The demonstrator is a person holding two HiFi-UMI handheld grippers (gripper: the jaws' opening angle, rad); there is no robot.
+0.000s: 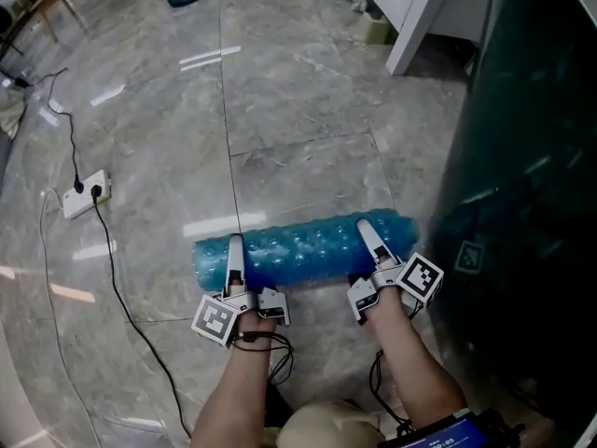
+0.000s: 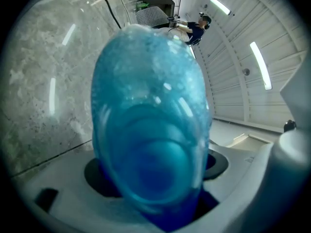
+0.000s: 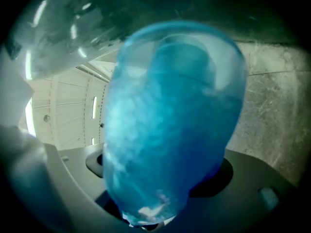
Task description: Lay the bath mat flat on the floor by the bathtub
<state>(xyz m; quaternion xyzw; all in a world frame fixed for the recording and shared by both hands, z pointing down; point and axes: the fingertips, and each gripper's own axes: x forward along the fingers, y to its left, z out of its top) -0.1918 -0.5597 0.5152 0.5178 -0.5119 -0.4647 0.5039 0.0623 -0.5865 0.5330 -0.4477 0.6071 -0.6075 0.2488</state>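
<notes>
**Item: rolled bath mat, held at both ends**

- Left gripper (image 1: 235, 267): jaws spread wide and clamped round the roll near its left end; the roll fills the gap in the left gripper view.
- Right gripper (image 1: 371, 248): jaws likewise wide, clamped round the roll near its right end.
- Bath mat (image 1: 308, 250): translucent blue, bubbled surface, rolled into a tube, lying crosswise in front of the person, low at the grey marbled floor (image 1: 280, 91). Whether it touches the floor cannot be told.
- Dark glossy panel (image 1: 532, 203): just beside the roll's right end.
- White power strip (image 1: 86, 194) with black cable (image 1: 121, 287): on the floor, well to the left.
- White furniture leg (image 1: 410, 35): beyond the roll, upper right.
</notes>
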